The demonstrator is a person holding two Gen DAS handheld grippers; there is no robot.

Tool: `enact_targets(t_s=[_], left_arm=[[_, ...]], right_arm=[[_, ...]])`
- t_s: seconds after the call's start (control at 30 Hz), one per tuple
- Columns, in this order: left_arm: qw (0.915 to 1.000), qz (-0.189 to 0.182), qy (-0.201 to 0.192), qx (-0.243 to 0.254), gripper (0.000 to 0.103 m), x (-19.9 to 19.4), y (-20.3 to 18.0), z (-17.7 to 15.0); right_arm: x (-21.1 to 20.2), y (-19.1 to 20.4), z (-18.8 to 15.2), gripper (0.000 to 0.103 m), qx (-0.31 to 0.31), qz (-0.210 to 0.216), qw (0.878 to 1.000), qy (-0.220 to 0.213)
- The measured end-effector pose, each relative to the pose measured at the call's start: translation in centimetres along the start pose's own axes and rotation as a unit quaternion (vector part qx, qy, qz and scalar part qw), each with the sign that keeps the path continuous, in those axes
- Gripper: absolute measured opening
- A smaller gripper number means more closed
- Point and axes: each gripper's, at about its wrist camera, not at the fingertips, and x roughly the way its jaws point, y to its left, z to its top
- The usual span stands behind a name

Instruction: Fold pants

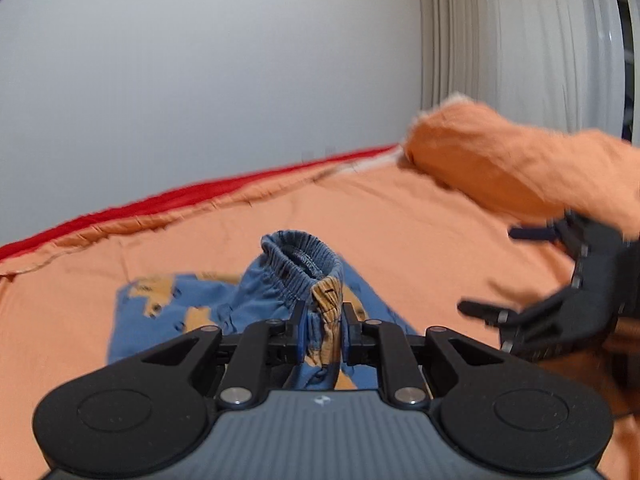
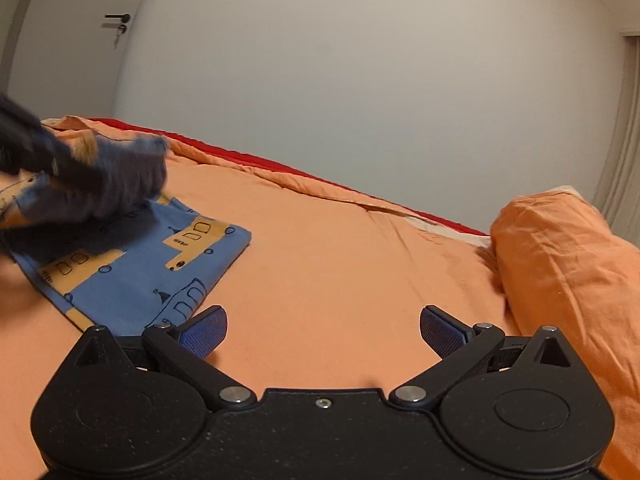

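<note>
Small blue pants (image 1: 180,304) with an orange boat print lie on the orange bedsheet (image 1: 400,232). My left gripper (image 1: 322,332) is shut on the pants' elastic waistband (image 1: 304,260) and holds it bunched up above the rest of the fabric. In the right wrist view the pants (image 2: 132,268) lie at the left, with the left gripper (image 2: 44,152) blurred over them. My right gripper (image 2: 322,334) is open and empty above bare sheet, to the right of the pants. It also shows in the left wrist view (image 1: 512,272), open.
An orange pillow (image 2: 568,256) lies at the right on the bed. A red blanket edge (image 1: 160,200) runs along the far side by a grey wall. A door with a handle (image 2: 116,20) stands at the far left.
</note>
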Motion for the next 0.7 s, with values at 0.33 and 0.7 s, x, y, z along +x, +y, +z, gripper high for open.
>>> enact_targets(t_s=[0.33,0.7], left_arm=[[0.999,0.005,0.025,0.037,0.046,-0.8,-1.4,-2.9],[0.9948,0.035,0.039,0.088,0.041,-0.9,-3.0,-3.2]], right_arm=[[1.8,-1.8,1.0,0.102,0.019,0.076,0.997,0.015],[4.9,1.1,5.5,0.087,0.069,0.262,0.963,0.02]])
